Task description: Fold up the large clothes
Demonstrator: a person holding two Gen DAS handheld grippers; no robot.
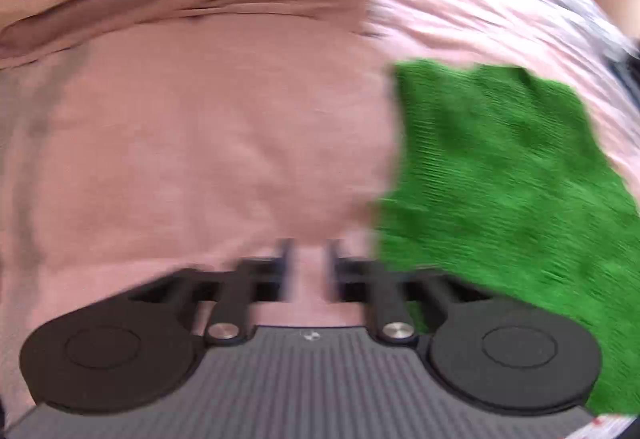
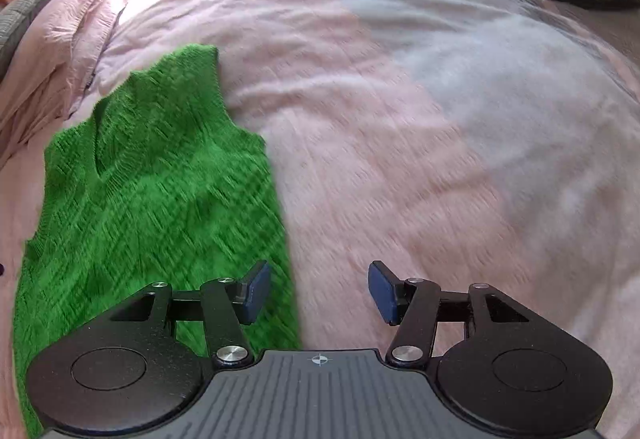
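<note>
— Lying on the bed [image 2: 420, 143], is that the green knitted vest [image 2: 152, 199]?

— Yes, spread flat on the pink cover, neck towards the pillows [image 2: 52, 51]. A dusty-pink garment [image 1: 208, 127] lies just beside it, their edges touching.

— And the left hand-held gripper [image 1: 310, 267]?

— Its fingers are drawn close over the pink garment, a strip of that cloth showing between them; blur hides whether they pinch it.

— The right hand-held gripper [image 2: 318, 293]?

— Spread wide, holding nothing, at the vest's edge.
</note>
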